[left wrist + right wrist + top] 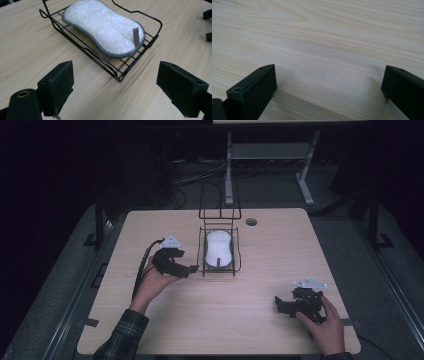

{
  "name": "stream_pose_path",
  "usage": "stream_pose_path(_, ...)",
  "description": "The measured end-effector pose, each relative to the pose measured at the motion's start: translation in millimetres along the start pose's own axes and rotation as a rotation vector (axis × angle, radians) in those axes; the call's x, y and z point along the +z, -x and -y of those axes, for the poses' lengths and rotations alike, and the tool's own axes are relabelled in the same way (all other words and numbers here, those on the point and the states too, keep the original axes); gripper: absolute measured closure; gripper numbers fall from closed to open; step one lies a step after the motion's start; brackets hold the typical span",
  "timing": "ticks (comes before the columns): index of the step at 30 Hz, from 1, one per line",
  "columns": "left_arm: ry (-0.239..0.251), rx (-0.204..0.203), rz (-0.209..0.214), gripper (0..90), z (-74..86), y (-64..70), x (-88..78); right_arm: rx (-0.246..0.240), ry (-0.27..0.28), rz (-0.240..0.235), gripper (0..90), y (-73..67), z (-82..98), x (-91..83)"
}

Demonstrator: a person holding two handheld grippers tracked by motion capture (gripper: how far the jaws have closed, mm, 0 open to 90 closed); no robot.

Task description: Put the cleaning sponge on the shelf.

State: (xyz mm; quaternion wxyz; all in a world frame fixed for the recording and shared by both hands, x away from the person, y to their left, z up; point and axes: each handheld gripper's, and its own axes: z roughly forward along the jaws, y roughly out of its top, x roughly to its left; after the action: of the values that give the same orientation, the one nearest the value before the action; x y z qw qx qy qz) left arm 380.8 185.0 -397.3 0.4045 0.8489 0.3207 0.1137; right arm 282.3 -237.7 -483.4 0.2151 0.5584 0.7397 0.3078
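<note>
Wood table (215, 320) — sponge (219, 248) in rack (202, 255)

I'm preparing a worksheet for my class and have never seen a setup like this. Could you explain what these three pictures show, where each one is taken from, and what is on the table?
There is no robot here: a person sits at a wooden table and holds a two-jaw grasping tool in each hand. The high view looks down from above the person. In it the left tool sits beside a black wire rack, and the right tool rests low over bare wood near the table's right edge. The other two pictures come from small cameras riding on each tool, looking out between its black jaws. The left gripper view faces the rack, which holds a white peanut-shaped sponge with a grey edge. The right gripper view faces plain tabletop. Both tools stand open and hold nothing.
</note>
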Motion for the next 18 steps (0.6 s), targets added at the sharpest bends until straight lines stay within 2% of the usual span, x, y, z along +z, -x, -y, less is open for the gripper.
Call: stream_pose_path(18,0.016,-0.007,-0.031,13.7,34.0,12.7,-34.3,-0.001,-0.001,-0.002,0.0,-0.1,0.2,-0.2)
